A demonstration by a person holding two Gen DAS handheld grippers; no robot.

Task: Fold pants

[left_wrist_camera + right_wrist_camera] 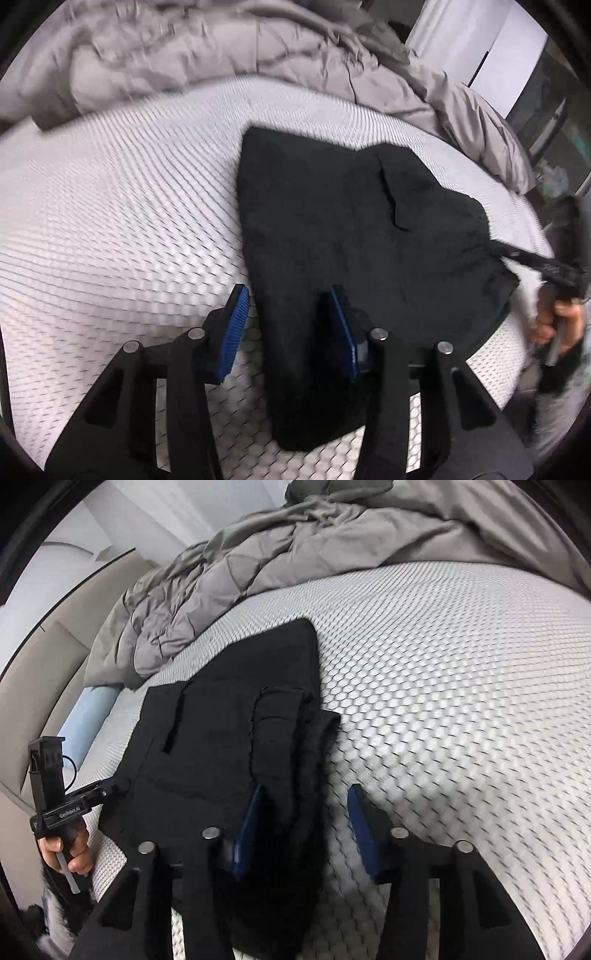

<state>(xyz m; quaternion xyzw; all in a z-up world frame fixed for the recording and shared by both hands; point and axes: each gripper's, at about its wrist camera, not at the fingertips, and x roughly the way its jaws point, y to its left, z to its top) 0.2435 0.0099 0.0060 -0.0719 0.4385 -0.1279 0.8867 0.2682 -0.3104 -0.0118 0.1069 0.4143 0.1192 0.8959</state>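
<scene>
Only the right wrist view shows "Genrobot.AI" on the left hand-held gripper (110,788); the right hand-held gripper (306,827) gapes over the pants' (221,738) edge, gripping nothing.

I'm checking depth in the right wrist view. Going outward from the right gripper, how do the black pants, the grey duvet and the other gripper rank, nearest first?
From the right gripper:
1. Black pants, an edge lying between its open fingers.
2. Left gripper, at the pants' far left edge.
3. Grey duvet, bunched at the back of the mattress.
</scene>
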